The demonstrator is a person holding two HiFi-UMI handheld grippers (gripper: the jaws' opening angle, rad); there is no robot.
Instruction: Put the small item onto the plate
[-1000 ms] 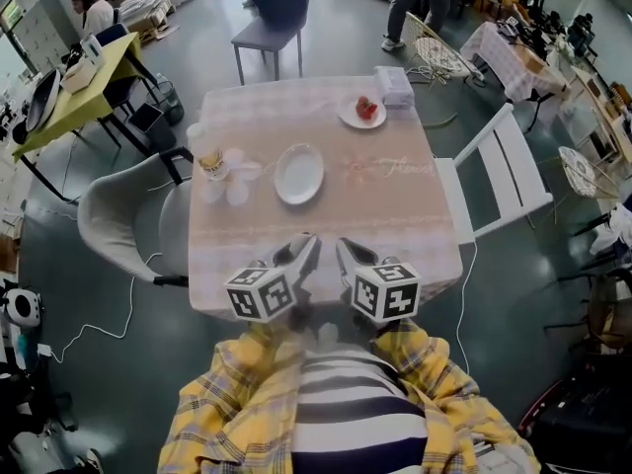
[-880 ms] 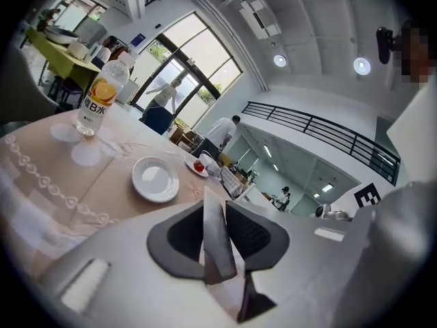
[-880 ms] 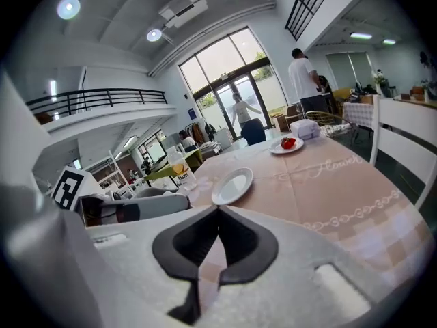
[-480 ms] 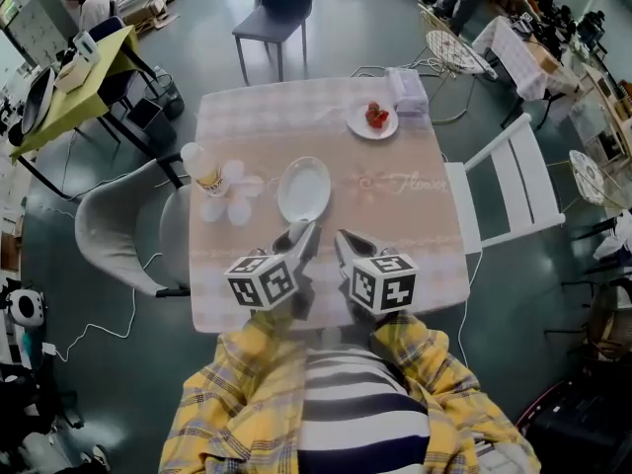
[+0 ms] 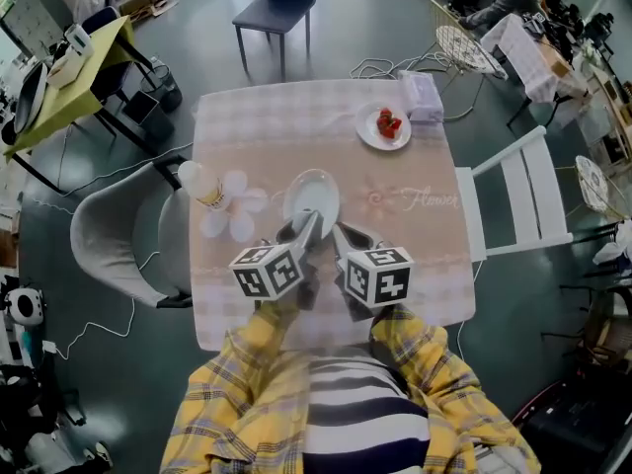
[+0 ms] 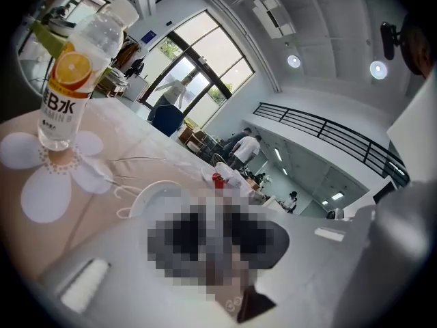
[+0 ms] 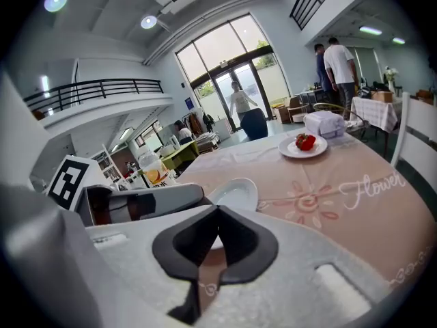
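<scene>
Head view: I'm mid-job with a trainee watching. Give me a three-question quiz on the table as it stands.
1. True or false: the red items lie on the centre plate.
2. Seen from the person, on which side of the centre plate does the bottle stand? A left, B right, C directly beyond it.
3. Fill in: the right gripper has its jaws ____, with nothing between them.
Key: 1 false, they lie on the small plate near the far right corner; 2 A; 3 together.
</scene>
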